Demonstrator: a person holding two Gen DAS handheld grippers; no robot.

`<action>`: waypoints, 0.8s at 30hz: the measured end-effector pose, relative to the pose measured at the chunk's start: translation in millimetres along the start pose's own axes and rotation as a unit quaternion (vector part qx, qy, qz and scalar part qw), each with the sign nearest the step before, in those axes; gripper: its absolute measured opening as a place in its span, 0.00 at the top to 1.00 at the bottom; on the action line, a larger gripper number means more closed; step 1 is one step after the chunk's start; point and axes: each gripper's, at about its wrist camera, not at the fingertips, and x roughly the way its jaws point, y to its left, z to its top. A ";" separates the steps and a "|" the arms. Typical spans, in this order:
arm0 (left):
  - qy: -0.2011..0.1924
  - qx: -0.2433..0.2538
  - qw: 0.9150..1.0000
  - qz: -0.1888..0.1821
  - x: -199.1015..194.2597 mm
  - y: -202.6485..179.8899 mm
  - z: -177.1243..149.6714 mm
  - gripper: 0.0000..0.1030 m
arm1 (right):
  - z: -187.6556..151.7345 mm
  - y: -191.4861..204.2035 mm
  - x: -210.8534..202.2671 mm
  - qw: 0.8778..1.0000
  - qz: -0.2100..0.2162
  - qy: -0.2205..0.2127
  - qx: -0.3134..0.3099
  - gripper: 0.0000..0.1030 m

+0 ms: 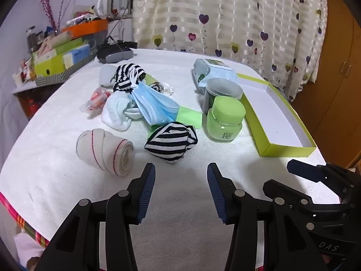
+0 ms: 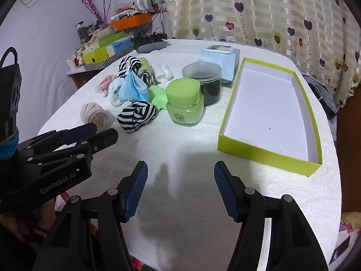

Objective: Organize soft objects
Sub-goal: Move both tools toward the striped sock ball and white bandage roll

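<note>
Soft things lie on the white towel-covered table (image 1: 56,169): a rolled beige bandage (image 1: 105,152) (image 2: 96,113), a black-and-white striped sock ball (image 1: 172,143) (image 2: 136,116), a stack of blue face masks (image 1: 151,105) (image 2: 133,88), a white sock (image 1: 116,111) and a second striped bundle (image 1: 126,76). An empty lime-green box (image 2: 270,117) (image 1: 277,122) lies at the right. My left gripper (image 1: 181,169) hovers open just short of the striped ball, nothing between its fingers. My right gripper (image 2: 180,168) is open over bare towel, left of the box's near corner.
A light green jar (image 2: 185,105) and a dark jar with a frosted lid (image 2: 203,81) stand mid-table, a wet-wipes pack (image 2: 220,63) behind them. A cluttered shelf with boxes (image 1: 58,61) is at the far left. A heart-patterned curtain (image 2: 259,11) hangs behind.
</note>
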 end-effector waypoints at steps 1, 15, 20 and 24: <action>-0.001 0.001 1.000 0.003 -0.4 -0.2 0.1 0.54 | 0.1 -0.2 -0.2 1.000 0.004 -0.001 0.003 0.40; -0.004 0.007 0.999 0.033 -0.4 1.9 3.2 0.54 | 2.0 1.6 -0.6 1.000 0.011 -0.002 -0.005 0.40; -0.004 0.000 0.999 0.032 -1.1 3.6 2.9 0.54 | 2.7 1.4 -1.4 1.000 0.015 -0.004 -0.006 0.40; -0.005 -0.007 0.999 0.033 -1.6 6.1 4.0 0.54 | 4.2 0.7 -0.5 1.000 0.015 -0.004 -0.007 0.40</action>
